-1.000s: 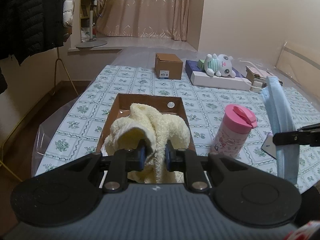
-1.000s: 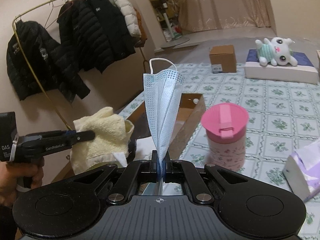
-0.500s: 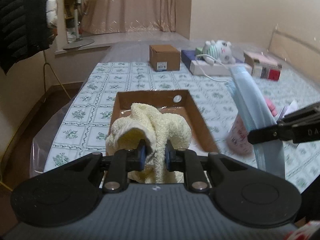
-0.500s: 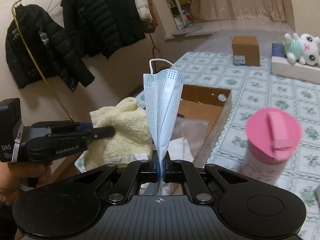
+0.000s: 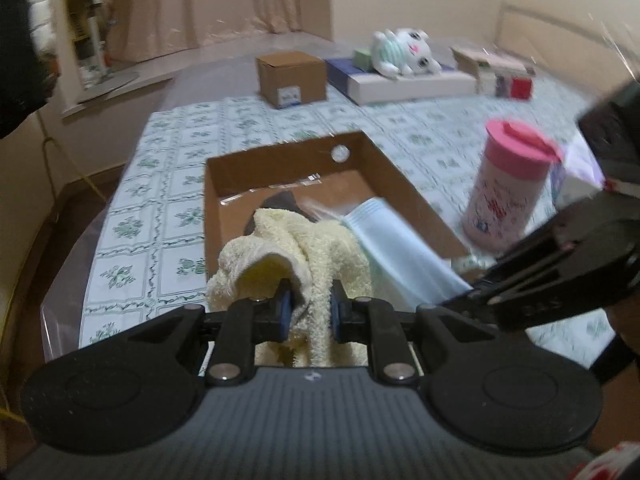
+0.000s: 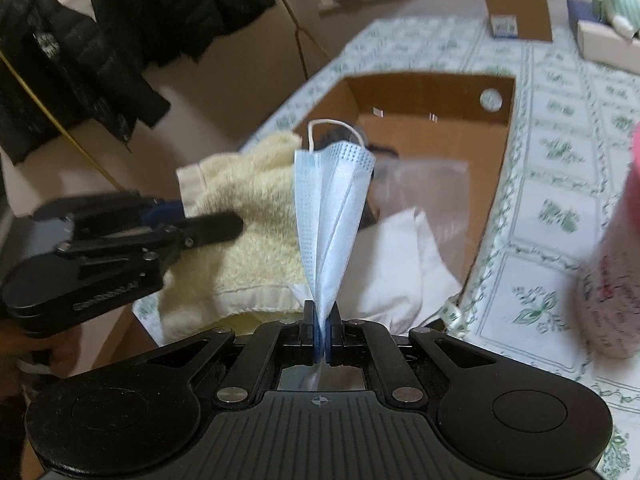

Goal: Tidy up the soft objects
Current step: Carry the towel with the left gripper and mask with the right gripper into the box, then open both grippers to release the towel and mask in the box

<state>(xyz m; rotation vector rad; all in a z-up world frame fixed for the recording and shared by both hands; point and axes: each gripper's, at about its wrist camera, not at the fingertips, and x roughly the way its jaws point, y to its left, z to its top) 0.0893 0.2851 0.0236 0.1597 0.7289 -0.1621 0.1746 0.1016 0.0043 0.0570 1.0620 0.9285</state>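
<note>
left tongs (image 5: pixel 308 306) clamp fluffy cream towel (image 5: pixel 320 248) | right tongs (image 6: pixel 321 334) pinch pleated blue mask (image 6: pixel 334 208)

No legible text, all blurred.

A pale yellow terry towel (image 5: pixel 316 256) hangs bunched and folded over itself above the near end of an open brown cardboard box (image 5: pixel 404 184). Touching its right side, a light blue pleated face mask (image 6: pixel 332 216) is folded lengthwise, its white ear loop at the far tip. Inside the box lie a clear plastic bag and something white; a small dark item is partly hidden.
</note>
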